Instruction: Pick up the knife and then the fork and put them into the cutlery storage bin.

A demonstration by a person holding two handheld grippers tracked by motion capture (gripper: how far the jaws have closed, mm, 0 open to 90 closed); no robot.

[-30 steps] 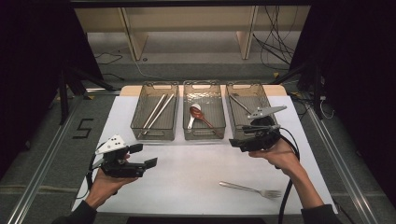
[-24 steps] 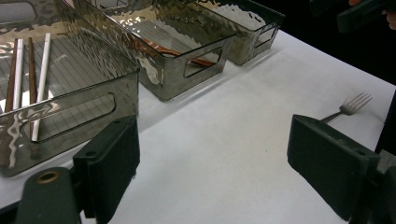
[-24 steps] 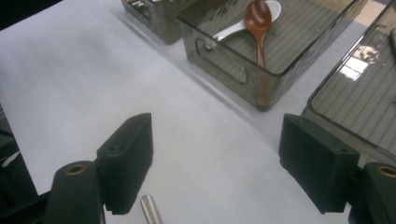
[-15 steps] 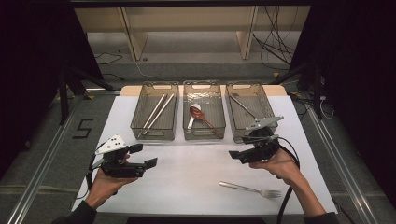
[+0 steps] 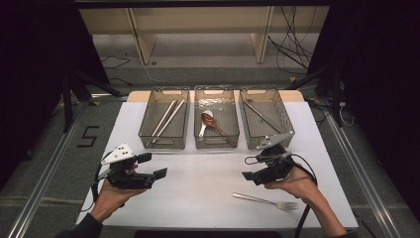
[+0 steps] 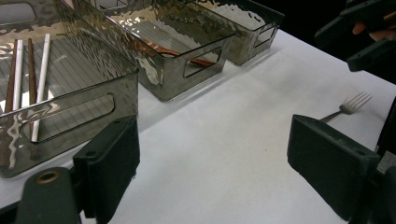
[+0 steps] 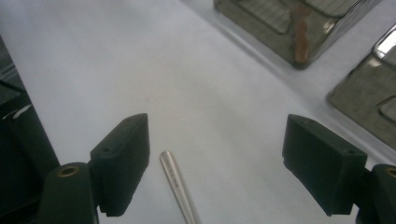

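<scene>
White table (image 5: 208, 198): fork (image 5: 267, 201) lies just near-side of the right gripper (image 5: 253, 168), whose jaws stand wide apart, empty, above its handle.

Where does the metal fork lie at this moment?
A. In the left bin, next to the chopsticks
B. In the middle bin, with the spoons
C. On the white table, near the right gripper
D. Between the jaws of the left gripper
C: the fork lies flat on the white table, just below the open right gripper, outside all three bins.
</scene>
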